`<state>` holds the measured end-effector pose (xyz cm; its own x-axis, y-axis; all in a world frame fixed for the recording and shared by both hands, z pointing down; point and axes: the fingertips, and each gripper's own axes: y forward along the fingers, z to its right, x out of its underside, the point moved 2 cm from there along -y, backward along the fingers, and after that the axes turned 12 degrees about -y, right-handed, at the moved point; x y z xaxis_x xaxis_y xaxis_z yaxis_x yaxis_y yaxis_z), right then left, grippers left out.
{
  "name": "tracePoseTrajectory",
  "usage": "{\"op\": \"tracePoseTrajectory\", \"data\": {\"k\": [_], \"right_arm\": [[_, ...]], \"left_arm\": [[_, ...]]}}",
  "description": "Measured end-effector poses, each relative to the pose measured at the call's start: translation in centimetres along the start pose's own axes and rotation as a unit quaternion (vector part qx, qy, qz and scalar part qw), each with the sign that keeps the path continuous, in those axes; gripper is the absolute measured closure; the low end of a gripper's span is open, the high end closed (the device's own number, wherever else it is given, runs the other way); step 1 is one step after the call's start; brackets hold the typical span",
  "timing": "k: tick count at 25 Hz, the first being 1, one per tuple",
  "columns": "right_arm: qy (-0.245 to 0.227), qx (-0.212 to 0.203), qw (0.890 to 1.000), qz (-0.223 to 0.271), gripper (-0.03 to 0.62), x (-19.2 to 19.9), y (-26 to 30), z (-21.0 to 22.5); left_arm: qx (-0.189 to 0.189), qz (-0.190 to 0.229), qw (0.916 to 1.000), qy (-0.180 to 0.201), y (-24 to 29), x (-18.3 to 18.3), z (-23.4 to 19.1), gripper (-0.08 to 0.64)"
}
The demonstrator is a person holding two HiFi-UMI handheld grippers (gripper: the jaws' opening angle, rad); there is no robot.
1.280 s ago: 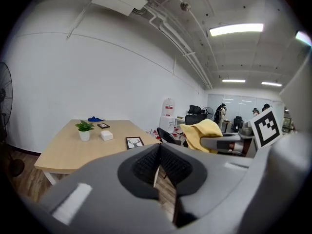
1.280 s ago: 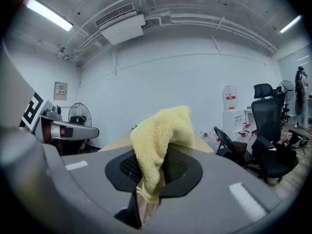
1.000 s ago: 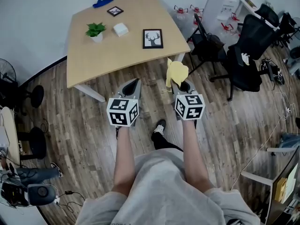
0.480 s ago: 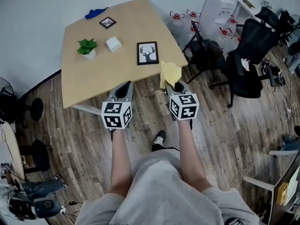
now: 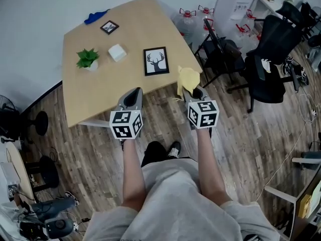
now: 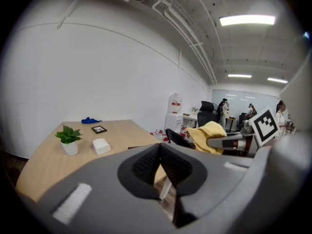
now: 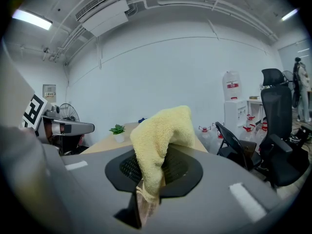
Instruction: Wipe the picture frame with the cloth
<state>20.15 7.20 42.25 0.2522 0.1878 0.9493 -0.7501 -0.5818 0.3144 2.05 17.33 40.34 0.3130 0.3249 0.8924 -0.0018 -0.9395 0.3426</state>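
We note a person standing at the near edge of a light wooden table (image 5: 100,92), a gripper in each hand, arms out over the wooden floor (image 5: 90,144).

Right gripper (image 5: 193,91): jaws clamped on a yellow cloth (image 5: 187,78). In the right gripper view the cloth rises from between the pads, folds over and droops in front of them (terry weave, a thin hem pinched at the bottom). From the head view it sits by the table's near right corner; we cannot tell whether it touches the top.

Left gripper (image 5: 134,95): jaws pressed together, nothing between them. The left gripper view shows the two ribbed pads (image 6: 145,165) meeting in a line. Its tip is at the table's near edge, level with the right gripper and well apart from it.

Deer picture frame (image 5: 156,61): black frame, white print, lying flat on the table toward its right side, beyond both grippers and nearer the right one. Apart from the cloth.

Also on the table: a potted plant (image 5: 87,58), a white box (image 5: 117,52) near it, a small picture frame (image 5: 109,27) further back, a blue item (image 5: 95,17) at the far edge. Right of the table: black office chairs (image 5: 268,59) and water bottles (image 5: 189,15)
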Motion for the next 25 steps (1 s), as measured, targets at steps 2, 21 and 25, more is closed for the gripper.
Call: {"op": "tracePoseTrajectory", "data": {"k": [2,21,25], "right_arm": [[0.010,0.004,1.000,0.002,0.541,0.0,0.6,0.6],[-0.010,-0.017,1.000,0.018,0.541,-6.6,17.3,4.5],[-0.017,-0.012,1.000,0.008,0.540,-7.4,21.5,5.7]], "left_arm": [[-0.003,0.004,1.0000,-0.001,0.4,-0.3,-0.4,0.508],[0.003,-0.007,0.9998,0.016,15.3,-8.5,-12.2,0.508],[0.006,-0.004,0.9998,0.019,18.9,-10.8,-14.5,0.508]]}}
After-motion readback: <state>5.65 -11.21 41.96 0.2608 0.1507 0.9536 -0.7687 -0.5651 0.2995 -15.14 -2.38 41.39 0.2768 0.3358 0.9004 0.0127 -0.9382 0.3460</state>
